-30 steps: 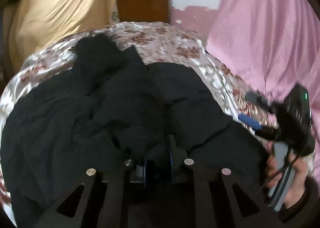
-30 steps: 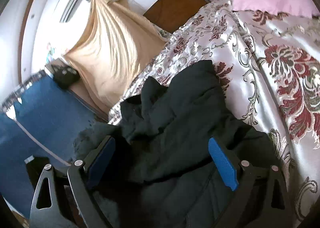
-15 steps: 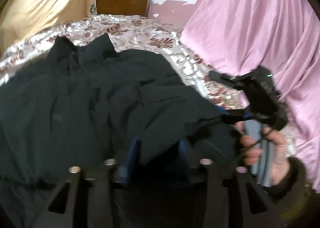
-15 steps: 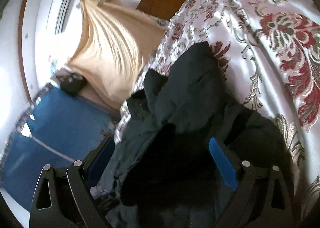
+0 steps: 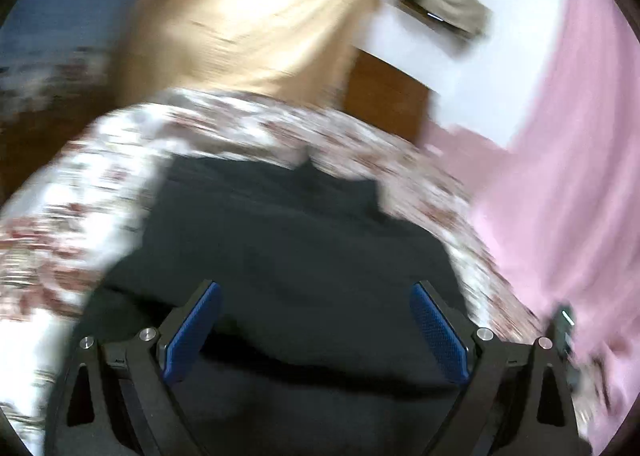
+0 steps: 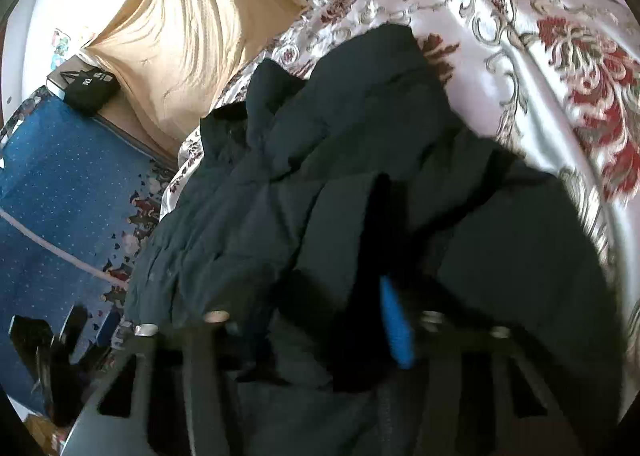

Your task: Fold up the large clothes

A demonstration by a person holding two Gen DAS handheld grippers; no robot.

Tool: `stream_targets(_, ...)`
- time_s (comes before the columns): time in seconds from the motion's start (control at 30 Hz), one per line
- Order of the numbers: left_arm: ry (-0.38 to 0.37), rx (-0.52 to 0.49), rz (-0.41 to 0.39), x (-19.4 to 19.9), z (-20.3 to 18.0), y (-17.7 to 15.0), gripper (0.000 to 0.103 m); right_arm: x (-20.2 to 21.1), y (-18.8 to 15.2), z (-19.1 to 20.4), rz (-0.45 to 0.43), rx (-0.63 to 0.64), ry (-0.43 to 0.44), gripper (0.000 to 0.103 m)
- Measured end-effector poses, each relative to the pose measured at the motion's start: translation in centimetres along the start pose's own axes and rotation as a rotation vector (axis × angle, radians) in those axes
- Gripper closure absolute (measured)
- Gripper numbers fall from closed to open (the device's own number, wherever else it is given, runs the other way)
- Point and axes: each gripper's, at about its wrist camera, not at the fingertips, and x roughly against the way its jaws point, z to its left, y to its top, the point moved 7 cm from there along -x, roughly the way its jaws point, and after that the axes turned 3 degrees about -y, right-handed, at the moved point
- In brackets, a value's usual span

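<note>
A big black padded jacket [image 5: 304, 240] lies crumpled on a floral bedspread [image 5: 100, 192]. The left wrist view is blurred. My left gripper [image 5: 316, 332] hovers over the jacket's near part, its jaws opening wide. Both blue pads [image 5: 192, 332] are bare and nothing is pinched between them. In the right wrist view the jacket [image 6: 360, 128] fills the middle. My right gripper [image 6: 308, 320] is closing on a thick fold of it. One blue pad [image 6: 394, 320] shows; cloth hides the other. The right gripper [image 5: 564, 320] also shows as a dark blur at the left view's right edge.
A beige curtain [image 6: 192, 16] and a wooden headboard [image 5: 384, 96] stand beyond the bed, with pink drapery [image 5: 560, 136] along its right side. Blue patterned carpet [image 6: 60, 184] lies left of the bed. A black box [image 6: 90, 86] sits on a low stand there.
My left gripper has let go of the jacket, opened wide and swung with a roll. My right gripper has sunk into the jacket and closed from wide open onto a fold.
</note>
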Motion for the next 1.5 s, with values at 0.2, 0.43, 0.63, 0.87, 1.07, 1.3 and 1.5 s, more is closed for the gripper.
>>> stream_targets(0.2, 0.179, 0.206, -0.083, 1.6, 8.0, 2.0, 0.008, 3.7, 1.2, 0.9, -0.150, 0.102, -0.038, 0.099)
stream_targets(0.43, 0.263, 0.242, -0.068, -0.6, 12.1, 2.0, 0.008, 7.7, 6.2, 3.5, -0.379, 0.350, -0.265, 0.099)
stream_targets(0.63, 0.272, 0.024, 0.016, -6.1, 9.8, 2.3, 0.008, 3.0, 8.0, 1.8, -0.300, 0.392, -0.433, 0.098)
stream_targets(0.87, 0.352, -0.144, 0.175, -10.9, 8.3, -0.4, 0.007, 2.9, 6.2, 3.6, -0.395, 0.511, -0.499, 0.090)
stream_targets(1.07, 0.338, -0.102, 0.204, -11.2, 9.3, -1.1, 0.000, -1.3, 4.3, 5.0, -0.235, 0.667, -0.508, 0.090)
stream_targets(1.3, 0.305, -0.060, 0.237, -12.4, 10.2, -2.0, 0.000, -3.1, 4.3, 3.2, -0.122, 0.584, -0.413, 0.090)
stream_targets(1.5, 0.281, -0.052, 0.230, -12.7, 10.1, -2.1, 0.000, -4.4, 3.9, 2.3, -0.104, 0.555, -0.380, 0.090)
